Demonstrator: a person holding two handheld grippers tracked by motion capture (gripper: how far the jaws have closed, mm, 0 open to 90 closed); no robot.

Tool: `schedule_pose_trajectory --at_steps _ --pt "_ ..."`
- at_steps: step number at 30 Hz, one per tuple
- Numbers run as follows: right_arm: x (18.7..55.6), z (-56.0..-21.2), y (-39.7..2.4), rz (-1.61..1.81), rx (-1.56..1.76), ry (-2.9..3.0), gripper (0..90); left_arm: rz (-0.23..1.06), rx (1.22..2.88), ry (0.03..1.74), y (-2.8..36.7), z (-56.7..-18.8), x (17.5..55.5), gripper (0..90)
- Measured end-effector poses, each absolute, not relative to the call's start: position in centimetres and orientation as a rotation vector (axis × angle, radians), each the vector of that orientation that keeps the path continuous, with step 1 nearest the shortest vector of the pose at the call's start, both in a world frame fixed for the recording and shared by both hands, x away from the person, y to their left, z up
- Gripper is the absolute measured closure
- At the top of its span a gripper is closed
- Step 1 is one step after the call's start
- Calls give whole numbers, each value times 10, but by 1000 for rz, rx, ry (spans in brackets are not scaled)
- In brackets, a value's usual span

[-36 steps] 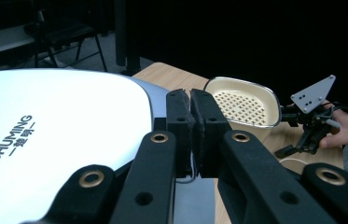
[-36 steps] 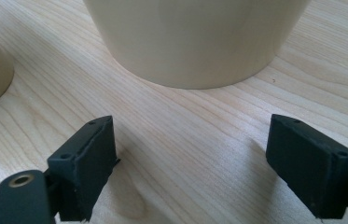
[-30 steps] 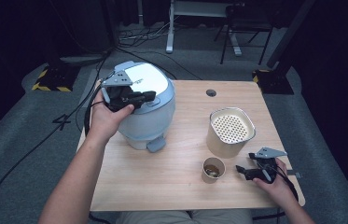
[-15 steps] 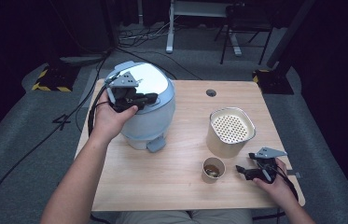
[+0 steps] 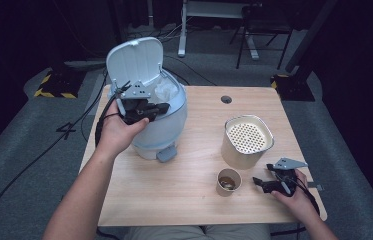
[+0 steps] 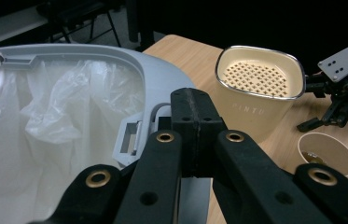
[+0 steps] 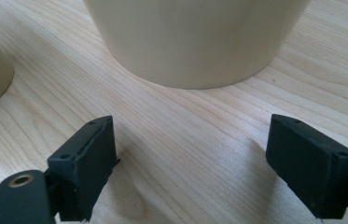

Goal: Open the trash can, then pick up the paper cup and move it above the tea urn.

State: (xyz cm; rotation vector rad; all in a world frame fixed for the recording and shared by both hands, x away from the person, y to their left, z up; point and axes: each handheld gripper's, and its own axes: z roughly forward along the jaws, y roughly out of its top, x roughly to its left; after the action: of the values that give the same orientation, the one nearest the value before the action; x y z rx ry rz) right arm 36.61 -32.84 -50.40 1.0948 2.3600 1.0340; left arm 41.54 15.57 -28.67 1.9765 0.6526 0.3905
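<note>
A pale blue lidded bin (image 5: 156,132) stands on the left of the table with its lid (image 5: 134,62) raised upright. A white plastic liner (image 6: 69,107) shows inside the rim (image 6: 162,79). My left gripper (image 5: 163,107) is shut with nothing in it, its tips (image 6: 194,116) over the bin's front rim beside the latch slot (image 6: 132,139). My right gripper (image 5: 260,184) rests low on the table at the front right, open (image 7: 204,158) over bare wood. It faces a beige container (image 7: 195,37) and sits just right of a paper cup (image 5: 229,181).
The beige container (image 5: 248,142) has a perforated top and stands right of centre. The paper cup (image 6: 326,154) holds a brown residue. The bin has a front pedal (image 5: 166,154). A cable hole (image 5: 226,99) lies near the table's far edge. Cables trail off the table's left side.
The bin's lid has swung from shut to fully upright, exposing the liner. My left gripper stays at the bin's front top. The right gripper has not moved.
</note>
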Motion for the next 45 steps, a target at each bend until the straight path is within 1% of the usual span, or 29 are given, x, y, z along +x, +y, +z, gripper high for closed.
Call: schedule_pose_trajectory --at_steps 1,2,6,8,10,14,19,25,27,29,31,32,37,39,41,45 --pt "366 -504 -328 1034 1095 2360 161 390 1976 653 156 -287 415 899" --pt "366 -504 -328 1034 1095 2360 161 360 1969 630 156 -287 415 876" --pt "366 -504 -328 1034 1095 2360 161 371 1953 618 155 -286 410 684" --pt "366 -504 -328 1034 1094 2361 161 355 1936 605 155 -285 408 674" --pt "366 -504 -328 1037 1094 2361 161 336 1911 579 155 -283 401 621" --pt "366 -504 -328 1034 1094 2361 161 318 1898 551 157 -283 388 580" --pt "366 -504 -328 1035 1094 2361 161 311 1919 535 156 -287 376 569" --pt "366 -504 -328 1037 1094 2361 161 301 1944 523 154 -302 358 570" --pt "366 -504 -328 1037 1094 2361 161 298 1943 521 155 -304 356 556" --pt "366 -504 -328 1037 1093 2361 161 281 1942 523 155 -315 347 535" --pt "366 -504 -328 1037 1094 2361 161 278 1945 524 156 -318 345 523" --pt "366 -504 -328 1037 1094 2361 161 276 1960 533 155 -330 340 515" --pt "366 -504 -328 1030 1089 2363 152 246 1976 559 157 -357 332 492" --pt "365 -504 -328 1032 1088 2363 152 241 1973 566 157 -361 331 481" --pt "362 -504 -328 1018 1116 2343 151 220 1977 595 157 -379 329 477" --pt "361 -502 -327 1009 1115 2356 189 205 1978 614 157 -391 328 470"
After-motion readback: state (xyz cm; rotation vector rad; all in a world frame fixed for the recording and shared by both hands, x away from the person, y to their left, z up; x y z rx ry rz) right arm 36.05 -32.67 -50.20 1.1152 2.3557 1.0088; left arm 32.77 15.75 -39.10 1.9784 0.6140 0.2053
